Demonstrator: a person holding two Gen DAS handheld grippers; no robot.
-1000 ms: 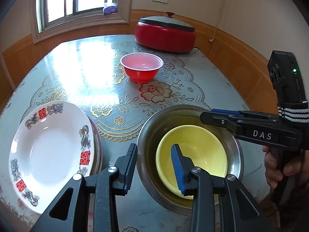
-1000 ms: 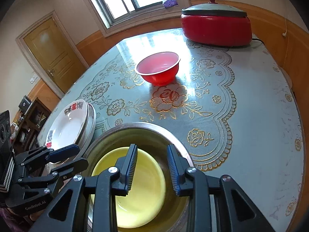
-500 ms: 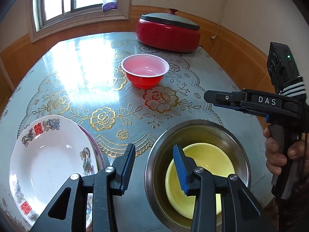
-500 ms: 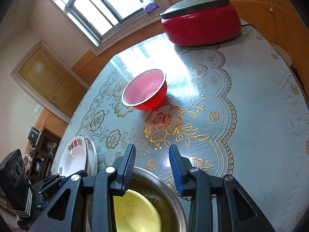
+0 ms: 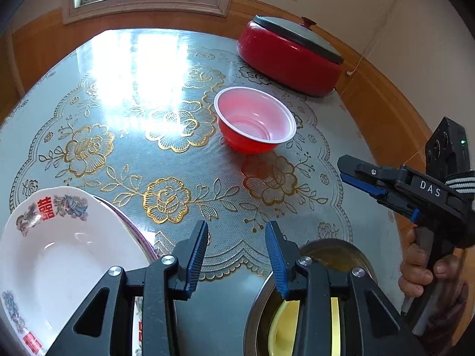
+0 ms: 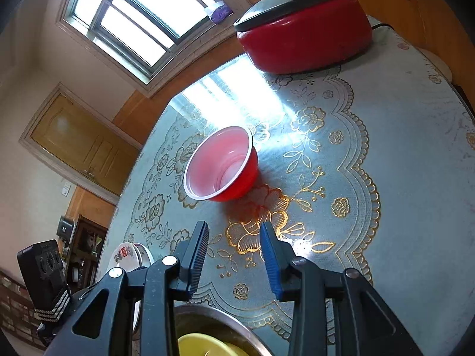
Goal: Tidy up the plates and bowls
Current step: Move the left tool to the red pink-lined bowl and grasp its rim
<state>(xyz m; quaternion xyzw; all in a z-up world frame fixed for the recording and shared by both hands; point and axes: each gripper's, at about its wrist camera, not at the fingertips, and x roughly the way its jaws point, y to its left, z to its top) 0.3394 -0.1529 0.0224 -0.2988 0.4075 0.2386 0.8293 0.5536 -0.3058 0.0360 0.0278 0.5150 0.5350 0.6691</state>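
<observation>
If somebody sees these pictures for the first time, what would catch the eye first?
Probably the red bowl, alone in the middle of the flowered tablecloth, with the big red lidded pot behind it. Nearer, a yellow bowl sits inside a steel bowl, beside stacked white plates.

Both wrist cameras look steeply down along their own fingers, close over the table [image 5: 124,95]. They share the red bowl [image 5: 254,124] [image 6: 221,164], red pot [image 5: 289,56] [image 6: 305,32] and window [image 6: 142,12].
</observation>
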